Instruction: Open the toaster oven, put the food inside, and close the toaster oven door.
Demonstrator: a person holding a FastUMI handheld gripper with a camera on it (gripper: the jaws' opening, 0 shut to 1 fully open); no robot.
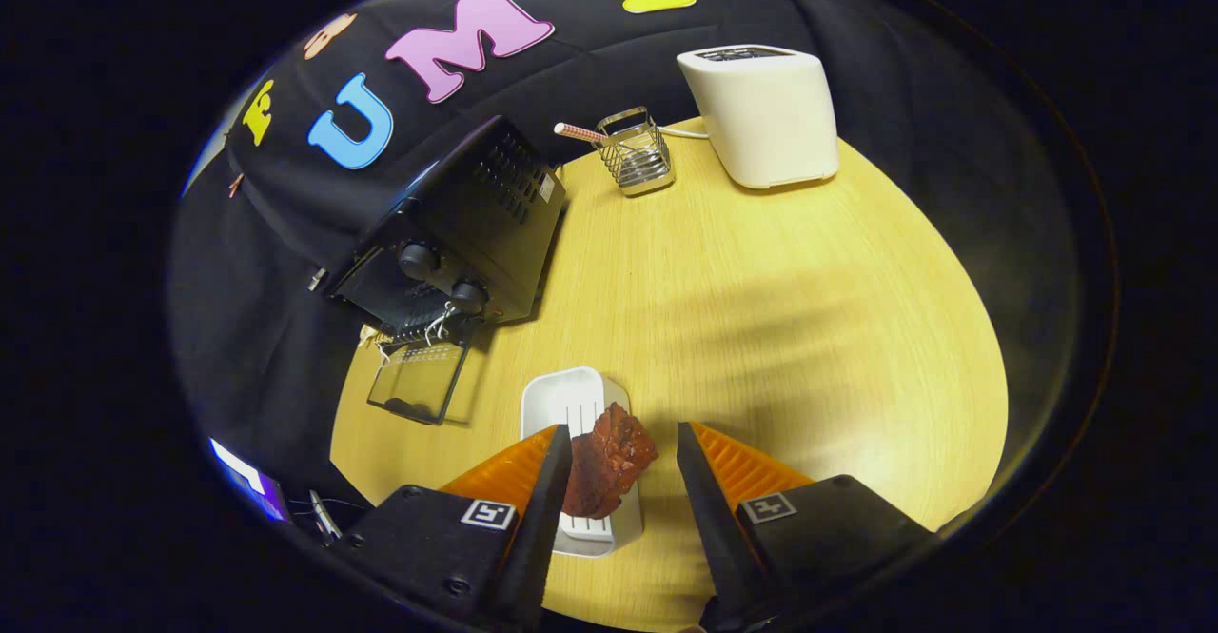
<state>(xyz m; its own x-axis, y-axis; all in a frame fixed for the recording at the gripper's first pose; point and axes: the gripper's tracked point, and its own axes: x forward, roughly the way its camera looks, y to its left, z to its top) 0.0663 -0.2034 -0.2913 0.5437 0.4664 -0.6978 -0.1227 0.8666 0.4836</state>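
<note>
Looking along the fingers in the gripper view, I see the gripper (623,462) spread wide, pinching nothing, with the food (609,462), a dark red chunk, lying between the fingers and closer to the left one; I cannot tell whether that finger touches it. It rests on a white tray (566,400) that runs from between the fingers out toward twelve o'clock.

The toaster oven (457,228) sits at about ten o'clock from the fingers, well apart, and its glass door (421,381) hangs down open onto the table (761,328). So I judge the opening step done and the pickup in hand.

Next I would centre the fingers on the food, press them together on it, lift it off the tray, then swing toward ten o'clock and reach over the dropped door into the cavity. The door's front edge is what I must clear on the way in; the wires at the hinge could catch.

Farther off, a wire basket (639,159) with a striped straw (579,132) stands at twelve o'clock, and a white toaster (766,119) at one o'clock; neither lies on my path.
</note>
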